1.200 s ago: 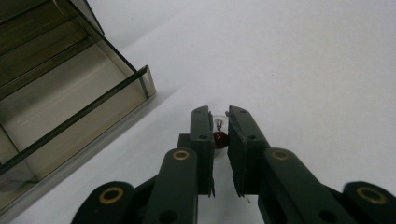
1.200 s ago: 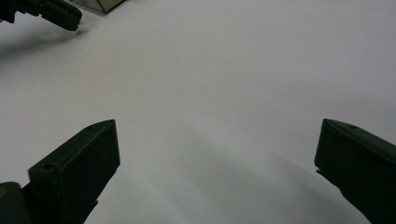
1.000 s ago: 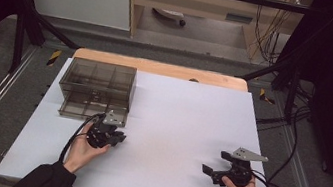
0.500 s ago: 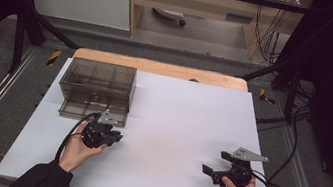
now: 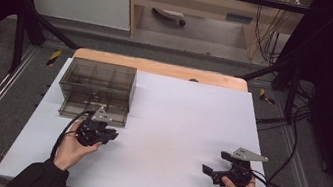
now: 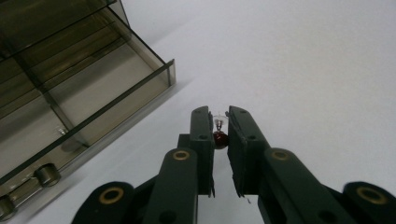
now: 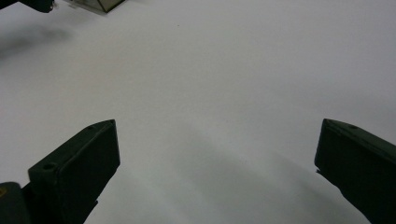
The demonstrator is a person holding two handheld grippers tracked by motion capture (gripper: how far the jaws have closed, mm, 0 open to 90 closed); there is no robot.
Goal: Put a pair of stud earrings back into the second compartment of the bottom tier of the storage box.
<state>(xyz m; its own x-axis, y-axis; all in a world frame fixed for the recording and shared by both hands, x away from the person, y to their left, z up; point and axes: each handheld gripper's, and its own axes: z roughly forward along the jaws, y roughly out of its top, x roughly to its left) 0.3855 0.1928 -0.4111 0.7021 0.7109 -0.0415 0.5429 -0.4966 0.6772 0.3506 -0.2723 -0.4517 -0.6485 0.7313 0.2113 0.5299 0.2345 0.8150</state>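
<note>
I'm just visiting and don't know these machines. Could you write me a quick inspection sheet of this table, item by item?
Surface: white table top on a wooden board, bare in the middle.
Job's things: a smoky see-through drawer box at the far left, its bottom drawer pulled out; a tiny clear bulb with a dark red base pinched in the left gripper.
Clutter: nothing seen.
Grippers: left gripper shut on the bulb, just in front of the open drawer; right gripper with fingers wide apart, holding nothing, low over the table.
Cables: a black cable loops from the left gripper; more trail off the table's right side.
Surroundings: dark metal frame, grey floor, light cabinets behind.
</note>
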